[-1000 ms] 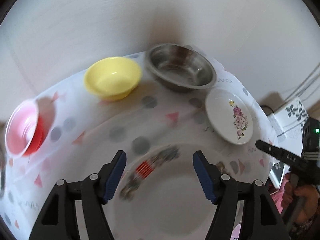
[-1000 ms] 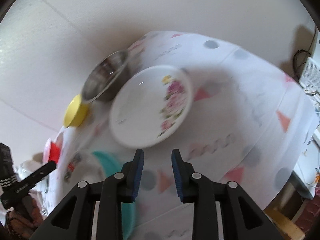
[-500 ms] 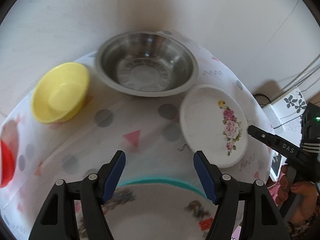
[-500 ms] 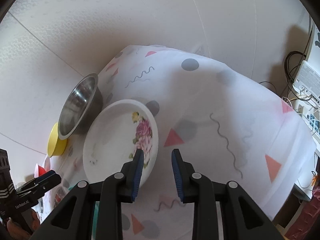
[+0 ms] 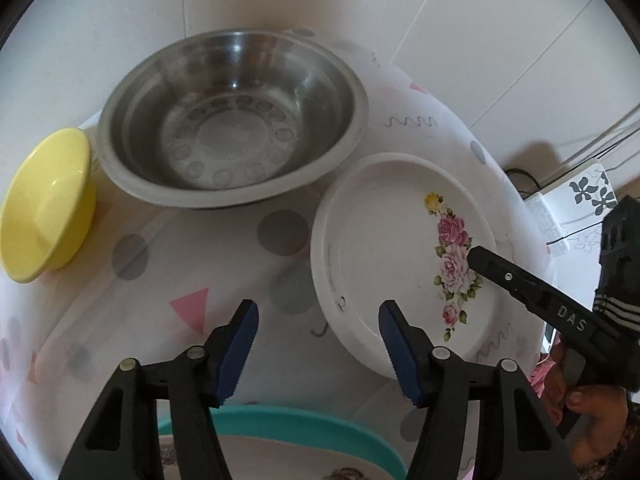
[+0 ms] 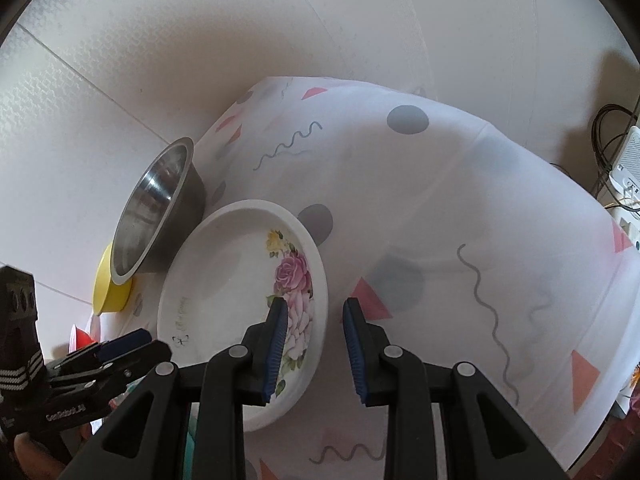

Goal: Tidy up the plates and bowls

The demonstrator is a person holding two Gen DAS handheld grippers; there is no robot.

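Observation:
A white plate with pink roses lies on the patterned cloth, right of a steel bowl and a yellow bowl. My left gripper hangs over the plate's near left rim. Its jaws are closing, with the rim between them and no pad touching. My right gripper straddles the plate's right rim: one finger over the roses, the other outside. A small gap shows on both sides.
A teal plate with a printed white plate on it sits just under the left gripper. A red bowl peeks out at the far left. The cloth drops off the table's right edge, where cables and a white box lie.
The left gripper moved from over the teal plate toward the floral plate and its jaws narrowed. The right gripper came down until its fingers straddle the floral plate's rim.

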